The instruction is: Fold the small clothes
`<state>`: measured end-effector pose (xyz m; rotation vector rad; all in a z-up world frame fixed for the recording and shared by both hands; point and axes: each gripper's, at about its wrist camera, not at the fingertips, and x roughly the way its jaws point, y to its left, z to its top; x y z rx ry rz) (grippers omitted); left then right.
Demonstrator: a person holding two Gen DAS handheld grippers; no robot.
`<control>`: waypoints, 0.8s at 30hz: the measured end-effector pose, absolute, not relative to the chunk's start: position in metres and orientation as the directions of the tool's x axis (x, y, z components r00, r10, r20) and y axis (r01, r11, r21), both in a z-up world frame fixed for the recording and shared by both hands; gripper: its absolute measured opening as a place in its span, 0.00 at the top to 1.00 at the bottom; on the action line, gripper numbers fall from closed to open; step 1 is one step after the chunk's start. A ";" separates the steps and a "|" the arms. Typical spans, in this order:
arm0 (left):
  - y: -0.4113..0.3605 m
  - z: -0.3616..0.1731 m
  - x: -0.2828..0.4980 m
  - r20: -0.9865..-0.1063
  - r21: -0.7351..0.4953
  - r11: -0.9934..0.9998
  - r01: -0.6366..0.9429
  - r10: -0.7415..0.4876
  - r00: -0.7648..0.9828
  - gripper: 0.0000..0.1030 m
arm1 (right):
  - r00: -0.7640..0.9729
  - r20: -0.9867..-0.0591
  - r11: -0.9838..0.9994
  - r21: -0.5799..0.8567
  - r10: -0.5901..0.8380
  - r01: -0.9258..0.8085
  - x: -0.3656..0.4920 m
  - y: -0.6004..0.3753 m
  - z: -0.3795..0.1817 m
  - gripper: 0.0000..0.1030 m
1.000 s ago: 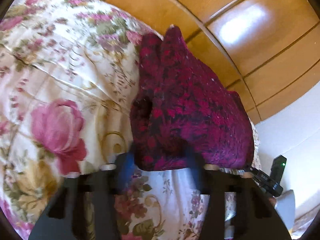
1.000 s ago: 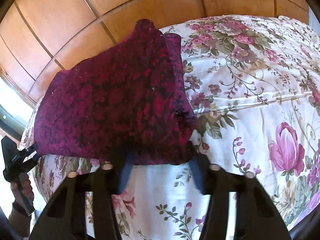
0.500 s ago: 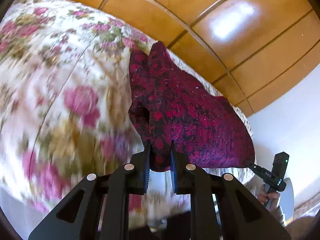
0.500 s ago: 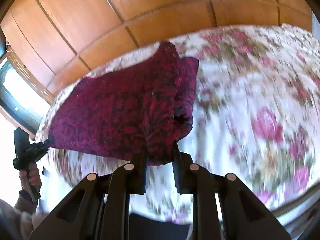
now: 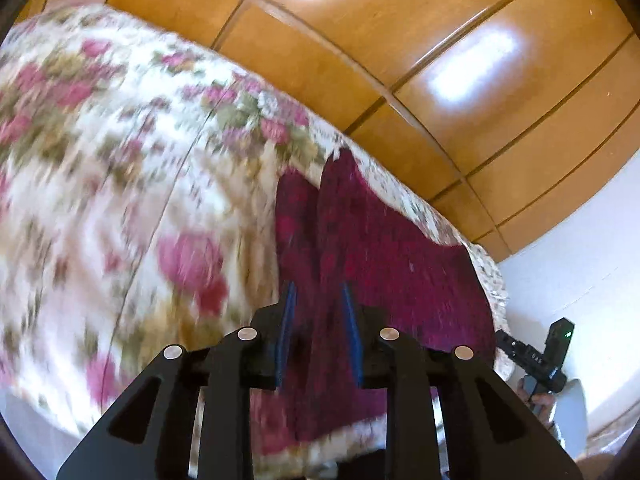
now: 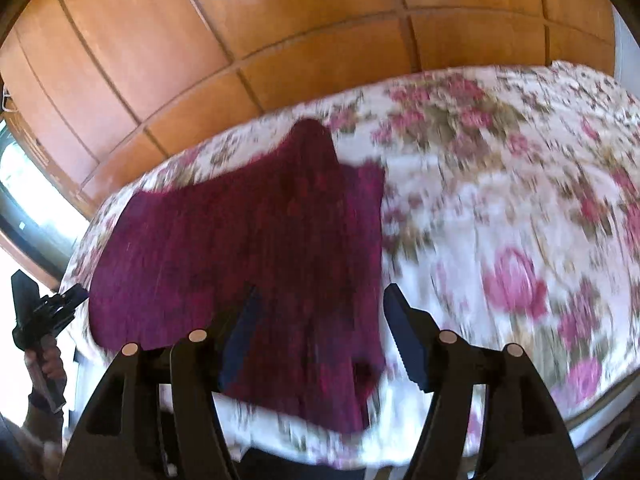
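Note:
A dark red patterned garment lies on the floral bedspread, near the bed's front edge. It also shows in the right wrist view, with a narrower flap on its right side. My left gripper has its jaws slightly apart over the garment's near edge, with cloth seen between the blue pads. My right gripper is wide open above the garment's near part and holds nothing. Both views are blurred by motion.
Wooden wardrobe panels stand behind the bed. The other hand-held gripper shows at the right edge of the left wrist view and at the left edge of the right wrist view. A bright window is at far left.
Both grippers closed on the garment's near edge and pulled it back towards the bed's front edge. Now the right jaws are wide open and the left jaws have parted slightly.

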<state>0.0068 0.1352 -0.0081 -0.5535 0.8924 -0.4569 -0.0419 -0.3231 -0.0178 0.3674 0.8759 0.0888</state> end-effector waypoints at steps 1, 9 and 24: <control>0.129 -0.010 0.020 -0.595 -0.626 0.764 0.157 -0.598 0.538 0.79 | 0.640 -0.737 0.935 0.345 0.219 0.077 -0.031 -0.321 -0.019 0.38; 0.096 -0.025 0.068 -0.629 -0.610 0.779 0.143 -0.586 0.510 0.85 | 0.617 -0.772 0.962 0.260 0.153 0.087 0.035 -0.308 -0.029 0.80; 0.104 -0.036 0.066 -0.711 -0.513 0.858 -0.023 -0.410 0.571 0.63 | 0.640 -0.769 0.984 0.103 -0.014 0.145 0.040 -0.299 -0.055 0.73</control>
